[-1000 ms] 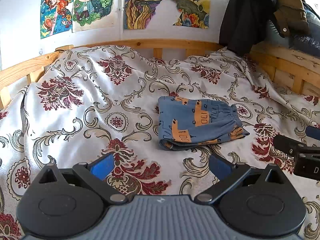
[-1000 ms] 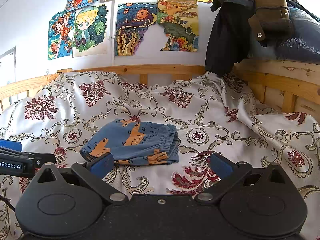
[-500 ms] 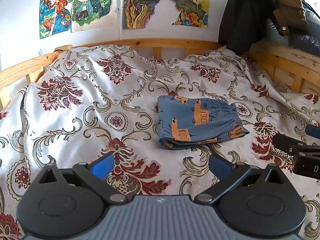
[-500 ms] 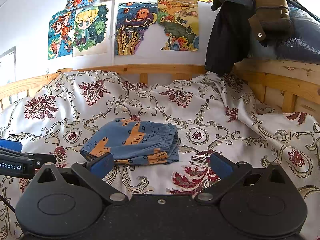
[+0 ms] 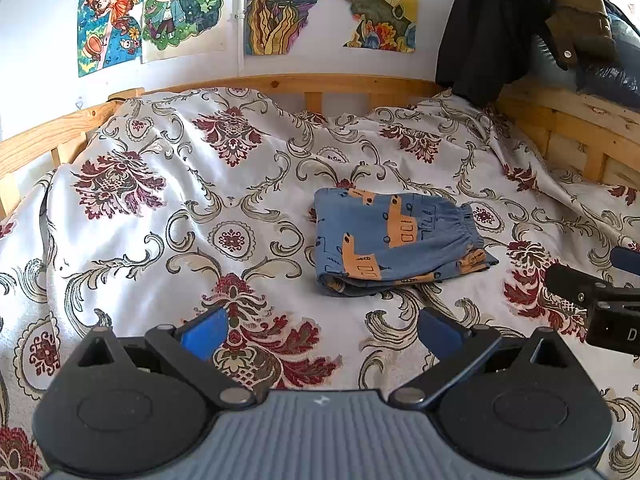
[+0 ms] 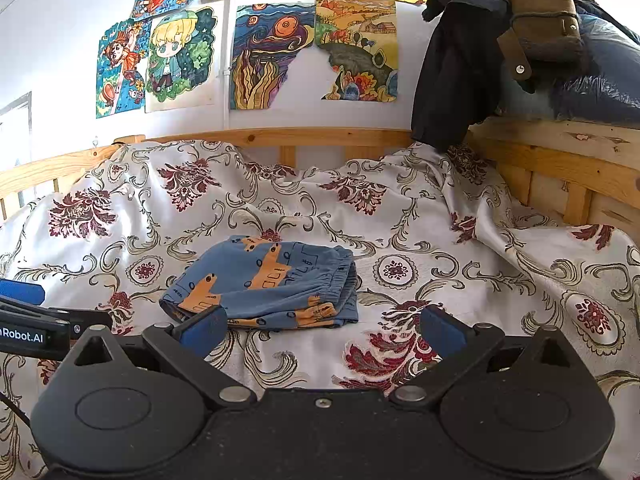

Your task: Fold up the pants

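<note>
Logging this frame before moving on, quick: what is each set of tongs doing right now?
Left tongs: open, holding nothing, short of the folded pants.
Right tongs: open, holding nothing, also clear of the pants.

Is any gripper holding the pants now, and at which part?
Nothing is held. The left gripper and right gripper are open, apart from the folded pants.
</note>
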`<control>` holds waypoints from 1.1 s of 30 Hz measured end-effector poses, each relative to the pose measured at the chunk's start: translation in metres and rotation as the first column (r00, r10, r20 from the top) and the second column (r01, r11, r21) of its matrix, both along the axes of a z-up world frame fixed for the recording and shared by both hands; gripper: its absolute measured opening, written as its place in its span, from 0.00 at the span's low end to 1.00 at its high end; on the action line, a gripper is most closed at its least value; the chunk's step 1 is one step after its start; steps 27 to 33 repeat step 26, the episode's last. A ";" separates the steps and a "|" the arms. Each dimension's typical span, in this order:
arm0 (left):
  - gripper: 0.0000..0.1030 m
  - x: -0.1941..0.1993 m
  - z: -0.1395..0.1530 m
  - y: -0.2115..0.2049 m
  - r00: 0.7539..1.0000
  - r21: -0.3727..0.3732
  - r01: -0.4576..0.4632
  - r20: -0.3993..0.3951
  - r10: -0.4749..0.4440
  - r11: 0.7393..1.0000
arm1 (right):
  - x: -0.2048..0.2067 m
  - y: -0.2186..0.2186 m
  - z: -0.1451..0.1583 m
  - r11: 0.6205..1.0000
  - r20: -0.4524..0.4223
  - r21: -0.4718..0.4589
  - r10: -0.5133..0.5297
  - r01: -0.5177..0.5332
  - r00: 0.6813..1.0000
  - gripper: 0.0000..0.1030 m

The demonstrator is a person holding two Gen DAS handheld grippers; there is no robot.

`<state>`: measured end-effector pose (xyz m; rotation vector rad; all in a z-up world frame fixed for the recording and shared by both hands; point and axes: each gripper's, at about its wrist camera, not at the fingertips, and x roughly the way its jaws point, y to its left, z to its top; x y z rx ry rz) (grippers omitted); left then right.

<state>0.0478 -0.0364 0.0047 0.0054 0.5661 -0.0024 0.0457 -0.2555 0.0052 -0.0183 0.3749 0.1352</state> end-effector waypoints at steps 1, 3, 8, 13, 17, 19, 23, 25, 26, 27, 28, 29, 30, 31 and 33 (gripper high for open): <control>1.00 0.000 0.000 0.000 1.000 0.000 0.000 0.000 0.000 1.000 | 0.000 0.000 0.000 1.000 0.000 0.000 0.000 0.000 1.000 0.99; 1.00 0.000 0.000 0.000 1.000 0.001 -0.001 0.000 0.001 1.000 | 0.000 0.000 0.000 1.000 0.000 0.000 0.000 0.000 1.000 0.99; 1.00 0.001 0.000 -0.001 0.998 0.040 -0.055 -0.014 0.056 0.998 | 0.000 0.000 0.000 1.000 0.000 0.000 0.000 0.000 1.000 0.99; 1.00 0.001 0.002 0.000 0.999 0.050 -0.035 -0.021 0.037 0.998 | 0.000 0.000 0.000 1.000 0.000 0.000 -0.001 0.001 1.000 0.99; 1.00 0.001 0.002 0.000 0.999 0.047 -0.025 -0.023 0.026 0.999 | 0.000 0.000 -0.001 1.000 -0.001 0.000 -0.002 0.002 1.000 0.99; 1.00 0.001 0.002 0.001 0.999 0.051 -0.025 -0.020 0.026 0.998 | 0.000 0.000 -0.001 1.000 -0.001 -0.001 -0.001 0.001 1.000 0.99; 1.00 0.000 0.003 0.002 1.000 0.052 -0.024 -0.010 0.025 0.998 | 0.000 0.000 -0.001 1.000 -0.002 -0.001 -0.001 0.001 1.000 0.99; 1.00 0.000 0.003 0.002 1.000 0.054 -0.021 -0.009 0.022 0.998 | 0.000 0.000 -0.001 1.000 -0.002 0.000 -0.002 0.002 1.000 0.99; 1.00 0.001 0.003 0.002 1.000 0.056 -0.020 -0.011 0.020 0.998 | 0.000 -0.001 -0.002 1.000 -0.002 0.000 -0.002 0.002 1.000 0.99; 1.00 0.001 0.003 0.002 1.000 0.056 -0.020 -0.011 0.020 0.998 | 0.000 -0.001 -0.002 1.000 -0.002 0.000 -0.002 0.002 1.000 0.99; 1.00 0.001 0.003 0.002 1.000 0.056 -0.020 -0.011 0.020 0.998 | 0.000 -0.001 -0.002 1.000 -0.002 0.000 -0.002 0.002 1.000 0.99; 1.00 0.001 0.003 0.002 1.000 0.056 -0.020 -0.011 0.020 0.998 | 0.000 -0.001 -0.002 1.000 -0.002 0.000 -0.002 0.002 1.000 0.99; 1.00 0.001 0.003 0.002 1.000 0.056 -0.020 -0.011 0.020 0.998 | 0.000 -0.001 -0.002 1.000 -0.002 0.000 -0.002 0.002 1.000 0.99; 1.00 0.001 0.003 0.002 1.000 0.056 -0.020 -0.011 0.020 0.998 | 0.000 -0.001 -0.002 1.000 -0.002 0.000 -0.002 0.002 1.000 0.99; 1.00 0.001 0.003 0.002 1.000 0.056 -0.020 -0.011 0.020 0.998 | 0.000 -0.001 -0.002 1.000 -0.002 0.000 -0.002 0.002 1.000 0.99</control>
